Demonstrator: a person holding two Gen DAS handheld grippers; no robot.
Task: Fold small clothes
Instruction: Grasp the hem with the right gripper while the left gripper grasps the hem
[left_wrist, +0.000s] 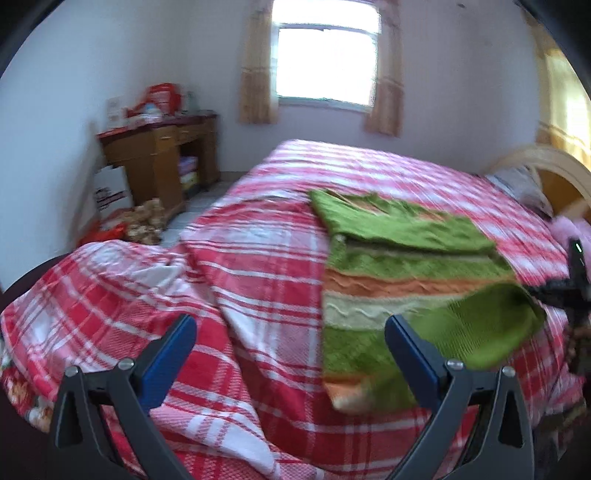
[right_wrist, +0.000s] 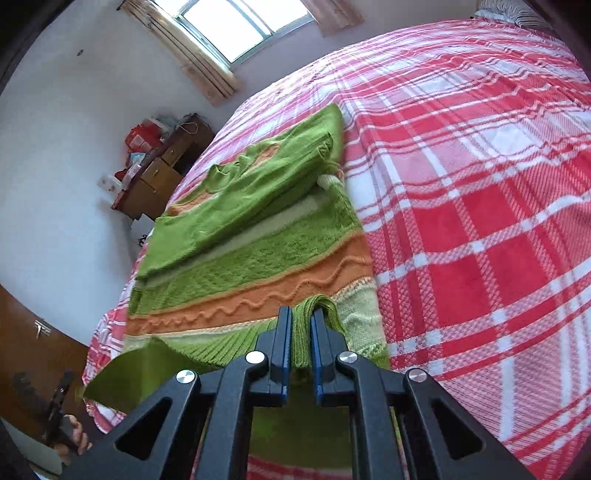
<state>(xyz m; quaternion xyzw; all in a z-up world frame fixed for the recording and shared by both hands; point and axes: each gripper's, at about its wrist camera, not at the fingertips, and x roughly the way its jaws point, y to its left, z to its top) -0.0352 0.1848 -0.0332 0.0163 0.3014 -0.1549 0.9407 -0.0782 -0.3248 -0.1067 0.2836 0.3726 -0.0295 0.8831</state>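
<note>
A small green knitted sweater (left_wrist: 402, 258) with orange and cream stripes lies on a bed with a red and white checked cover. One sleeve is folded across its chest (right_wrist: 236, 192). My right gripper (right_wrist: 300, 317) is shut on the green ribbed hem (right_wrist: 301, 343) and lifts that edge off the bed; it shows at the right edge of the left wrist view (left_wrist: 569, 288). My left gripper (left_wrist: 290, 325) is open and empty, above the cover to the left of the sweater.
The checked cover (left_wrist: 258, 266) is rumpled at the near left (left_wrist: 110, 295). A wooden desk (left_wrist: 162, 155) with clutter stands by the far wall under a window (left_wrist: 325, 59). A headboard (left_wrist: 554, 173) and pillow are at the right.
</note>
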